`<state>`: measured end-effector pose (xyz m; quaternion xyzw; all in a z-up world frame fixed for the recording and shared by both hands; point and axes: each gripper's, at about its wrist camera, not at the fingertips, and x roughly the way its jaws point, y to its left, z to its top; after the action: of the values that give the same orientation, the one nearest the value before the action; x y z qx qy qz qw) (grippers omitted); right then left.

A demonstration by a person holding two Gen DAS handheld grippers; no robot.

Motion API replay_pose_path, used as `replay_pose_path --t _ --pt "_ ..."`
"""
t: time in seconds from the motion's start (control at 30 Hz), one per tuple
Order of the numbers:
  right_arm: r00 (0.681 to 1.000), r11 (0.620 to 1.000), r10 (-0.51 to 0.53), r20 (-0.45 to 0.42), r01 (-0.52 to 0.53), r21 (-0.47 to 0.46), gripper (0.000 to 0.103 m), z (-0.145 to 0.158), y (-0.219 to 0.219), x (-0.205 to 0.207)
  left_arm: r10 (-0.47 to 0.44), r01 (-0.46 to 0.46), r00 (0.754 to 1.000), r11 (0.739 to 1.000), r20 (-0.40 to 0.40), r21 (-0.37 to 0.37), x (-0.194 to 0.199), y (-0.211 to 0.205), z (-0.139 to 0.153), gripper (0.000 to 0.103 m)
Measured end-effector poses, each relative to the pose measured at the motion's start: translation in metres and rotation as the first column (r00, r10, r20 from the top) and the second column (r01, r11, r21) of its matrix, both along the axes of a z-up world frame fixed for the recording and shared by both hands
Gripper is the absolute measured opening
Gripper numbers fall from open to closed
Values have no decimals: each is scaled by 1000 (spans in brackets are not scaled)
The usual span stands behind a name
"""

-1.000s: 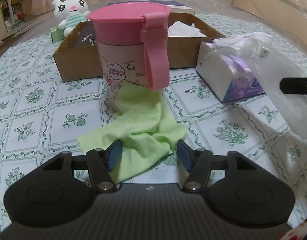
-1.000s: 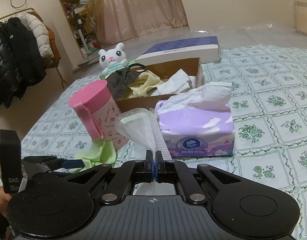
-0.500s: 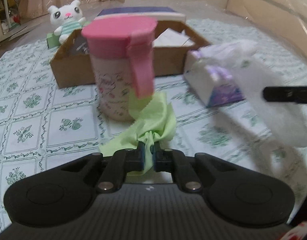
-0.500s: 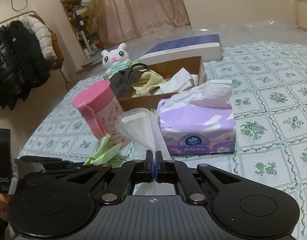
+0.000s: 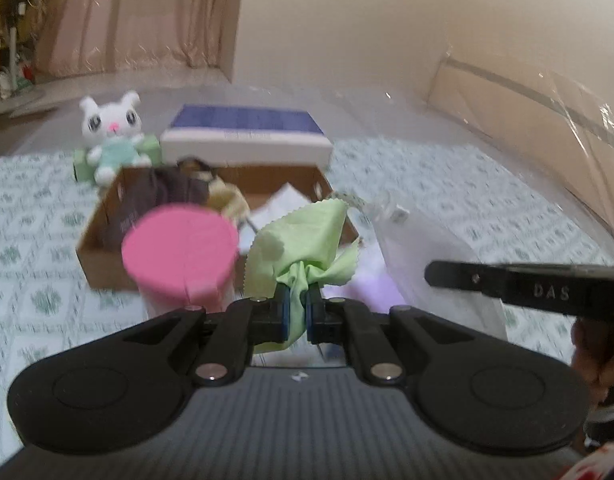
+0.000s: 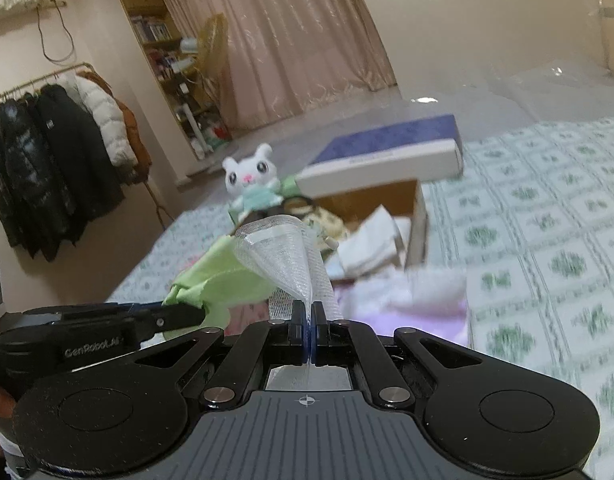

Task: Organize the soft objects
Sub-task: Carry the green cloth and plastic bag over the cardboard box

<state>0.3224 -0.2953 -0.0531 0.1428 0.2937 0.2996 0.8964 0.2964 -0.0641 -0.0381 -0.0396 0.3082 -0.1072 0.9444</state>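
My left gripper (image 5: pixel 295 304) is shut on a light green cloth (image 5: pixel 307 240) and holds it up in the air, above the pink-lidded cup (image 5: pixel 181 252). The cloth also shows in the right wrist view (image 6: pixel 219 276). My right gripper (image 6: pixel 309 328) is shut on a white mesh bag (image 6: pixel 283 256), which hangs to the right of the cloth in the left wrist view (image 5: pixel 431 248). The cardboard box (image 5: pixel 107 240) behind holds dark, yellow and white soft items.
A white plush cat (image 5: pixel 111 132) sits beyond the box at the left. A blue and white flat box (image 5: pixel 247 132) lies behind it. A purple tissue pack (image 6: pixel 407 304) lies on the green-patterned cover. Coats (image 6: pixel 47 160) hang at the far left.
My left gripper closed on the green cloth and lifted it off the cover, up above the cup. My right gripper rose too, still holding the mesh bag.
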Motion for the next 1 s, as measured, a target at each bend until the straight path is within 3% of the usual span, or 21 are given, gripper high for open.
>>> replay_pose_path --t 0.37,0.77,0.87,0.93,1.0 --pt "998 999 46 30 -46 11 1 19 14 108 143 -143 990 990 5 -23 98 -7 38 7" --pt "998 998 58 -11 -58 -21 1 -16 39 187 246 -245 964 969 -100 21 182 -8 15 8" --pt "998 998 52 -19 -52 -17 2 -21 41 196 265 -265 956 964 -127 22 195 -5 7 17" --pt "998 999 51 -20 -52 -15 2 -24 41 199 274 -273 952 962 -133 23 202 -3 4 31" --pt "999 998 51 -20 -51 -21 2 -26 41 201 283 -283 948 959 -143 18 207 0 1 33"
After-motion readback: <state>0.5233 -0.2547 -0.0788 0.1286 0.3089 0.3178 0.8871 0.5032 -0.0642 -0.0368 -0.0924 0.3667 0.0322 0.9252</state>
